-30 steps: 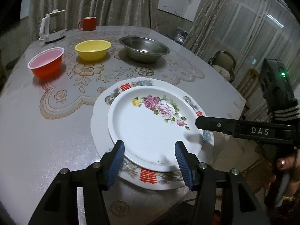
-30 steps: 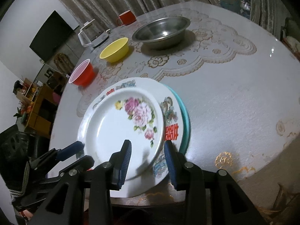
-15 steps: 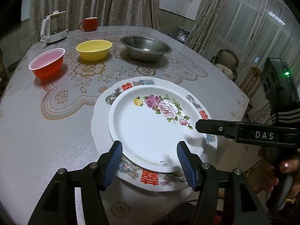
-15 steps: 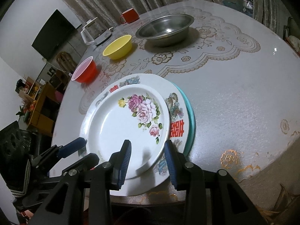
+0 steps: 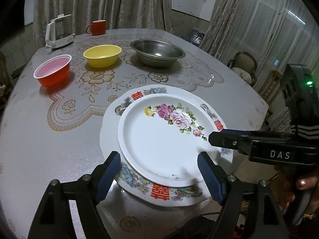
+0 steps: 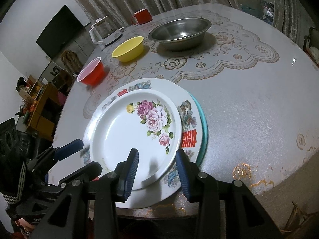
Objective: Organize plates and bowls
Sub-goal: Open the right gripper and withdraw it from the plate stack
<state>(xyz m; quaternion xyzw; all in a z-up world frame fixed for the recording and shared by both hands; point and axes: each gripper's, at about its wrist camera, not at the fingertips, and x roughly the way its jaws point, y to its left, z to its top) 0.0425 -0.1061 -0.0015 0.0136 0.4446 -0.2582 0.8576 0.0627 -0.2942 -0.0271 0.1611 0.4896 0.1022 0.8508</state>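
Observation:
A white plate with pink roses (image 5: 159, 139) (image 6: 131, 135) lies on top of a larger plate with red characters (image 5: 159, 194) (image 6: 188, 139); a teal plate (image 6: 203, 123) lies under both. Further back stand a red bowl (image 5: 52, 73) (image 6: 91, 73), a yellow bowl (image 5: 102, 55) (image 6: 128, 48) and a steel bowl (image 5: 157, 52) (image 6: 180, 32). My left gripper (image 5: 159, 174) is open and empty above the near rim of the stack. My right gripper (image 6: 156, 171) is open and empty over the stack's right rim; it also shows in the left wrist view (image 5: 217, 139).
A white kettle (image 5: 58, 31) (image 6: 103, 31) and a red mug (image 5: 97, 27) (image 6: 142, 17) stand at the far edge of the round table (image 5: 39, 139) (image 6: 249, 109). A chair (image 5: 242, 65) stands beyond the table's right side. The stack lies near the front table edge.
Both grippers have drawn back a little from the plates, staying open. The plates and bowls have not moved.

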